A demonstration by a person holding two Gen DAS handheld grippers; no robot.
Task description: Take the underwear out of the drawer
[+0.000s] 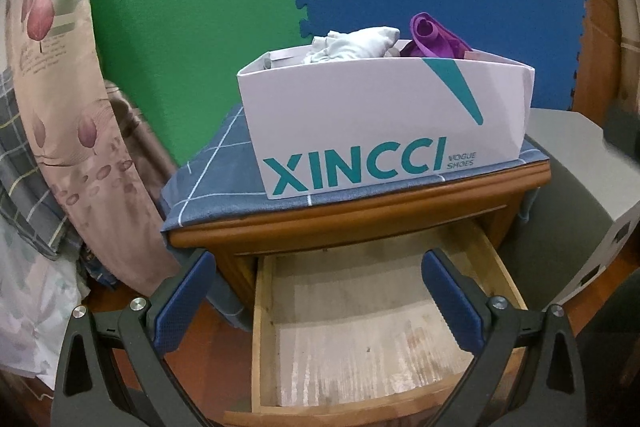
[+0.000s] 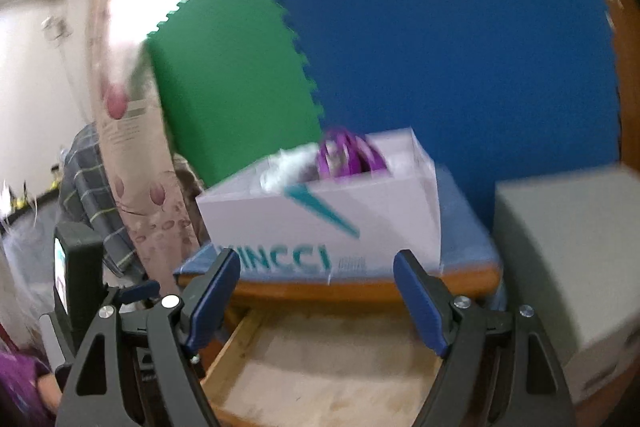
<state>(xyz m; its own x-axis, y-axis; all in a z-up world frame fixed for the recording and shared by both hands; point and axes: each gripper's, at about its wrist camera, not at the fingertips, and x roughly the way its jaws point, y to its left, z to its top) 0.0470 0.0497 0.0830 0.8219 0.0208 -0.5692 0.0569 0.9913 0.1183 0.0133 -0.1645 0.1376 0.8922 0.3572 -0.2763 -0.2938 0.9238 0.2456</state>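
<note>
Purple underwear (image 1: 434,37) bunched, axis unclear, in shoebox (image 1: 384,131)

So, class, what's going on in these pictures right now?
A person holds two grippers over an open wooden drawer whose visible floor looks bare. The left gripper and right gripper are both open and hold nothing. Pale cloth and a purple garment sit in the white shoebox on the cabinet above.

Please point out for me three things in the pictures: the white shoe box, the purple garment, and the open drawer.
White shoe box (image 1: 360,131): left wrist view, on its front wall above the lettering.
Purple garment (image 1: 434,37): left wrist view, on the fold sticking out over the box's rim.
Open drawer (image 1: 352,323): left wrist view, on its bare bottom board.
</note>
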